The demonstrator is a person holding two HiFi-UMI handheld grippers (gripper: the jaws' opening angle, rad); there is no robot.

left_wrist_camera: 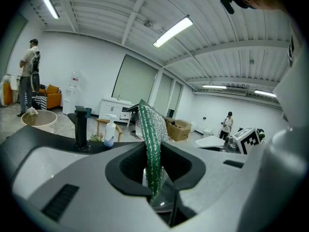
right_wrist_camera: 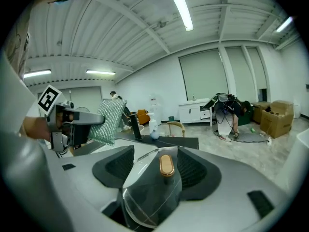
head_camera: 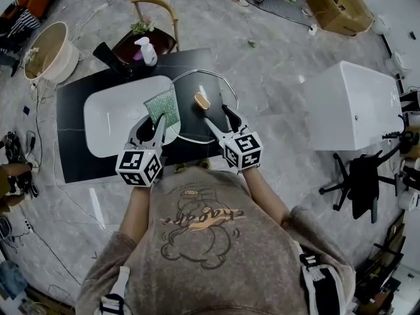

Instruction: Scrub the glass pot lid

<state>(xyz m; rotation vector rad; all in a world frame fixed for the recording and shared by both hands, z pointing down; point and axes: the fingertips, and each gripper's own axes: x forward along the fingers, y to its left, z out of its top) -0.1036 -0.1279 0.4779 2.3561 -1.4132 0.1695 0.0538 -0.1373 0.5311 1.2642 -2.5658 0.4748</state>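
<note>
The glass pot lid (head_camera: 197,113) with a gold knob (head_camera: 201,100) lies on the black counter (head_camera: 72,149), its left edge over the white sink. In the right gripper view the lid (right_wrist_camera: 149,202) sits between the wide-apart jaws of my right gripper (right_wrist_camera: 157,170), and the pads do not press on it. In the head view the right gripper (head_camera: 218,117) is at the lid's near right edge. My left gripper (head_camera: 152,128) is shut on a green scrub sponge (head_camera: 163,107), held upright over the sink's right end beside the lid. The sponge (left_wrist_camera: 150,144) stands clamped between the left jaws.
A white sink basin (head_camera: 111,120) is set in the counter, with a black faucet (head_camera: 113,59) and a soap bottle (head_camera: 146,50) behind it. A wooden chair (head_camera: 154,21) stands beyond. A white cabinet (head_camera: 351,104) and an office chair (head_camera: 361,182) are on the right.
</note>
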